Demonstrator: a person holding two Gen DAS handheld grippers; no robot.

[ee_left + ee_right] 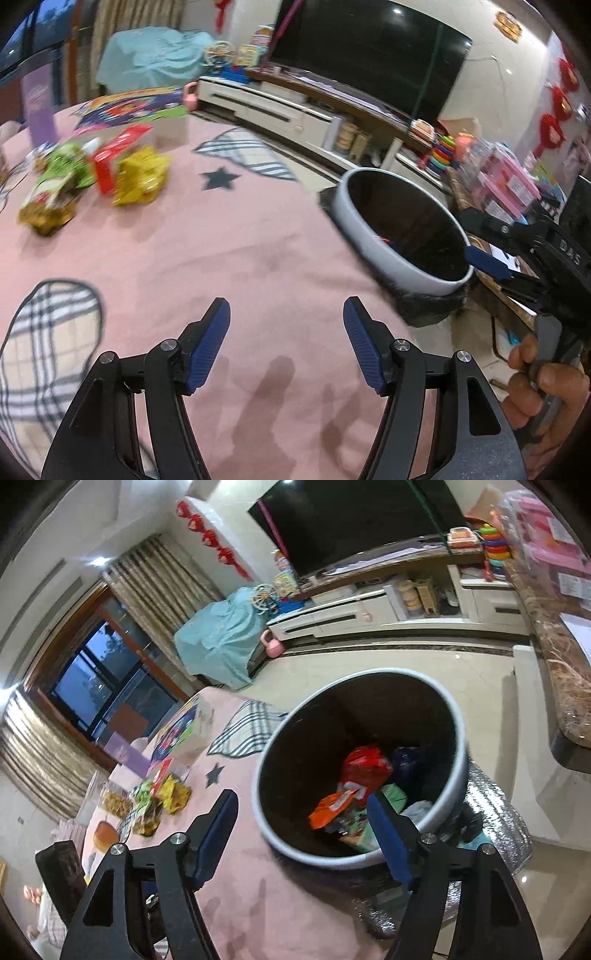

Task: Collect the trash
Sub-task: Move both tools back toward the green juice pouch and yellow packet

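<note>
Several snack wrappers (pixel 92 181) lie clustered on the pink surface (pixel 229 236), well apart from the bin (pixel 360 764); likely light, crinkly, slippery, so pinch a flat edge. Left tool (pixel 286 347) and right tool (pixel 303 834) gape empty.

L wrist cam low over pink rug (pixel 258 229), R cam above bin (pixel 458 738) — both share bin, TV

Crumpled yellow wrapper (pixel 142 180), red packet (pixel 110 162), green wrappers (pixel 62 181) clustered on pink rug, white bin (pixel 458 738) holding discarded packets (pixel 364 768)
</note>
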